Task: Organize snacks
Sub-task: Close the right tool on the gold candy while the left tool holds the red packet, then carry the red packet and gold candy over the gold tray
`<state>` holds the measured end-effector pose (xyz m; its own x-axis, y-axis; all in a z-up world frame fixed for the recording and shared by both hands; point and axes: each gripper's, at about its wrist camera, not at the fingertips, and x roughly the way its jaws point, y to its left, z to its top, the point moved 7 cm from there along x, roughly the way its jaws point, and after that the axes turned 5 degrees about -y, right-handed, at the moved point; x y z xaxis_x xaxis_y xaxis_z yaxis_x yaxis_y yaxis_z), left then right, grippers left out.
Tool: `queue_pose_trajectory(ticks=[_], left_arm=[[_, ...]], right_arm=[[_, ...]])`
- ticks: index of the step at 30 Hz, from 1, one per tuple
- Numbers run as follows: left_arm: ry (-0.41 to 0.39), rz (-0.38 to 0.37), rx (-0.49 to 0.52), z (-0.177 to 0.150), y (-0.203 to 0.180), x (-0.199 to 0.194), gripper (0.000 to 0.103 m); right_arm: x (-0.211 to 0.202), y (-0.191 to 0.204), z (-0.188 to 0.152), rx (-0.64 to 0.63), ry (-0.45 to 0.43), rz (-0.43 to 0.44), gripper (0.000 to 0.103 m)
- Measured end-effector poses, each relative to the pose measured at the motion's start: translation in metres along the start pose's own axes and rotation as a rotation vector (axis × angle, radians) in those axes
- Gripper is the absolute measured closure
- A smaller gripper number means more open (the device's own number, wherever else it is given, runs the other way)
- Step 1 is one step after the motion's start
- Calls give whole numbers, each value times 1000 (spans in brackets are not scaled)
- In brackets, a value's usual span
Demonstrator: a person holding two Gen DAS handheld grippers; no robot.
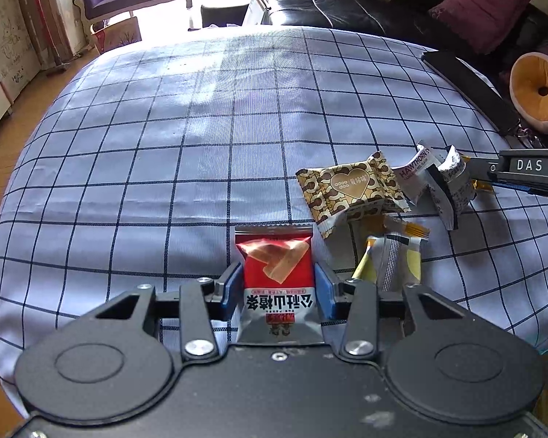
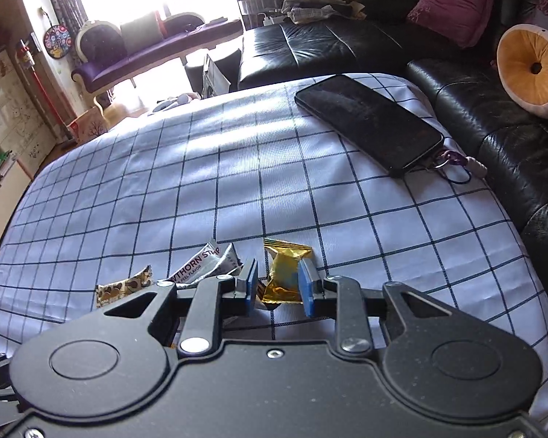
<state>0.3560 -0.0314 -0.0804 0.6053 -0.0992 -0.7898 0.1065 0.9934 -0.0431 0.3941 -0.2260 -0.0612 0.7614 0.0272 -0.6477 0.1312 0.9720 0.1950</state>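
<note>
Foil and plastic wrappers on checked cloth

The red-and-silver snack packet (image 1: 276,277) is glossy foil; the small gold wrapper (image 2: 285,273) is crinkled and shiny. The white, dark-lined checked tablecloth (image 1: 164,146) looks matt, woven. The black gripper body (image 2: 274,383) is matt plastic with bright metal screws; the black sofa (image 2: 347,47) is glossy leather.

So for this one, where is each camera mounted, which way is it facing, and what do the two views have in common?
Left wrist: sits on the left gripper, angled down across the checked tablecloth; its own fingers clamp a red snack packet, and the right gripper enters from the right.
Right wrist: sits on the right gripper, angled down toward the sofa and phone; a gold snack packet sits between its fingers.
Shared: the tablecloth, the Hawthorn strip packet, the brown heart-print packet, the phone.
</note>
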Motion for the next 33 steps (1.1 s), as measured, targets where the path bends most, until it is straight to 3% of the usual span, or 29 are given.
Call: queue_pose_trajectory(ticks=[10, 13, 16, 25, 26, 33], left_arm=[[-8, 0, -1, -1, 0, 0, 59], [-4, -6, -14, 0, 1, 0, 60], [-8, -4, -10, 0, 2, 0, 60], [-6, 1, -23, 1, 1, -2, 61], [-6, 9, -27, 2, 3, -3, 67], [2, 17, -39, 7, 8, -10, 69]], right_arm=[[8, -3, -6, -3, 32, 5, 67], [7, -4, -6, -9, 22, 0, 75], [3, -4, -7, -7, 15, 4, 75], [-28, -9, -7, 10, -15, 23, 75], [-32, -9, -8, 7, -18, 27, 75], [-67, -11, -14, 0, -41, 47, 76]])
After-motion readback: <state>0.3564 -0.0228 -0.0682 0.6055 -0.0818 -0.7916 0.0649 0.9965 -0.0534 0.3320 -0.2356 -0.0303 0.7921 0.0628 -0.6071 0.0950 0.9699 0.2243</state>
